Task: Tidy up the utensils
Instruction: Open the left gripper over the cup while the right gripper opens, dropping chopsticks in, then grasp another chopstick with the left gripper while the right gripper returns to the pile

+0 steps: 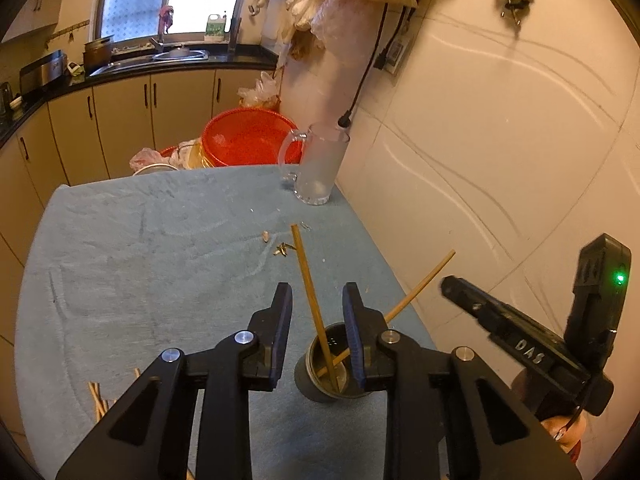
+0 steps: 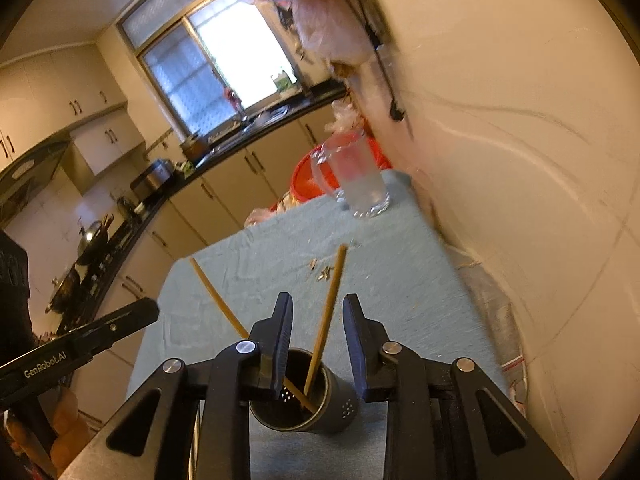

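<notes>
A dark metal utensil cup (image 1: 316, 380) stands on the blue-green cloth (image 1: 160, 260) and holds two wooden chopsticks. In the left wrist view one chopstick (image 1: 308, 272) rises between the fingers of my left gripper (image 1: 318, 300), which is open, its pads clear of the stick. The other chopstick (image 1: 424, 280) leans right toward the wall. In the right wrist view my right gripper (image 2: 318, 308) hangs over the same cup (image 2: 340, 404), also open, with a chopstick (image 2: 330, 304) standing free between its fingers. The second chopstick (image 2: 216, 296) leans left. Each gripper shows at the other view's edge.
A glass mug (image 1: 320, 164) stands at the table's far right corner by the white wall (image 1: 500, 140). Several loose chopsticks (image 1: 96, 400) lie at the near left. Small scraps (image 1: 284, 248) dot the cloth. A red basin (image 1: 248, 140) sits beyond the table.
</notes>
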{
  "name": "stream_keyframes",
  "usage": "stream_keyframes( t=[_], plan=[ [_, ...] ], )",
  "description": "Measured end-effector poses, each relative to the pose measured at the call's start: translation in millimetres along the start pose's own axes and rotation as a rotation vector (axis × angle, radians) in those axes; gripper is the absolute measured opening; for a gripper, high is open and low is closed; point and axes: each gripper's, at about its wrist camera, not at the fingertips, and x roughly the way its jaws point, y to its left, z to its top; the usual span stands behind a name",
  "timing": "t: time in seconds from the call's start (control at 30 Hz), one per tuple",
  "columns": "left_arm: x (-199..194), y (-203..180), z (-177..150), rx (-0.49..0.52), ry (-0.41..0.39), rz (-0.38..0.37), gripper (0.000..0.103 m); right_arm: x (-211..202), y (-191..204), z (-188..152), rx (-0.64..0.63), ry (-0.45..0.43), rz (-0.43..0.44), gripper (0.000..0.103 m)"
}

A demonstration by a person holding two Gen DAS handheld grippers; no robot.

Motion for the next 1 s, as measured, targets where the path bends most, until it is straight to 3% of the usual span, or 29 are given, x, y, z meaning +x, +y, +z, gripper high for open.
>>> stream_keyframes(
  t=[0.13,0.3,0.6,1.0],
  plan=[
    [-22.3,6.2,-6.0,-0.003,-0.031,0.018,0.029,-27.8,8.4,-3.1,-0.006,-0.049,0.026,0.029],
    [-46.0,23.5,-19.3,-0.026,-0.041,0.046,0.034,-44.8,28.4,-18.6,-0.03,-0.042,0.082,0.033],
    [-77.4,75.9,-65.0,-0.091,-0.028,0.127,0.037,-30.3,81.8,-77.9,-0.155,0.087,0.169,0.033],
    [-78.6,169.8,-132.6,-0.272,0.07,0.217,0.037,28.4,117.3,-140.8,-0.236,0.277,0.155,0.033]
  ],
)
